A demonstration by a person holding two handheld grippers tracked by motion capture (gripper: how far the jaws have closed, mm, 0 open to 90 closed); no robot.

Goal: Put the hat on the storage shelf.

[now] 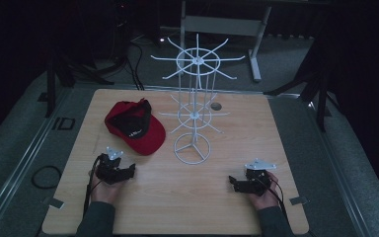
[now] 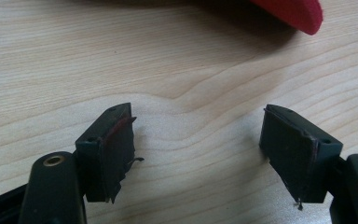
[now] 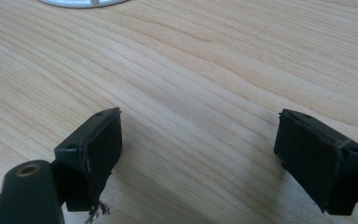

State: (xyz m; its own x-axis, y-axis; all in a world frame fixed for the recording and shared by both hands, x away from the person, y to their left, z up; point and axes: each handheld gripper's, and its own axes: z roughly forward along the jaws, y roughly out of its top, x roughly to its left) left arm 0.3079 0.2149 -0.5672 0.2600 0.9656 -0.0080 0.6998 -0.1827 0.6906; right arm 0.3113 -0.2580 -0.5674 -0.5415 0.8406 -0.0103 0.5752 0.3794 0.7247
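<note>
A red cap [image 1: 135,126] with a black inside lies on the wooden table [image 1: 256,143], left of centre. A white wire rack [image 1: 195,98] with hooked arms stands on a ring base just right of it. My left gripper [image 1: 126,171] rests on the table in front of the cap, open and empty; in the left gripper view its jaws stand wide apart [image 2: 198,149] with the cap's red edge [image 2: 293,11] beyond. My right gripper [image 1: 235,182] rests near the front right, open and empty [image 3: 200,158], with the rack's base ring [image 3: 81,3] ahead.
A small dark disc [image 1: 216,106] lies on the table behind the rack. A coiled black cable [image 1: 45,176] sits on the grey floor left of the table. A white table frame [image 1: 222,24] stands behind. Bare wood lies between the two grippers.
</note>
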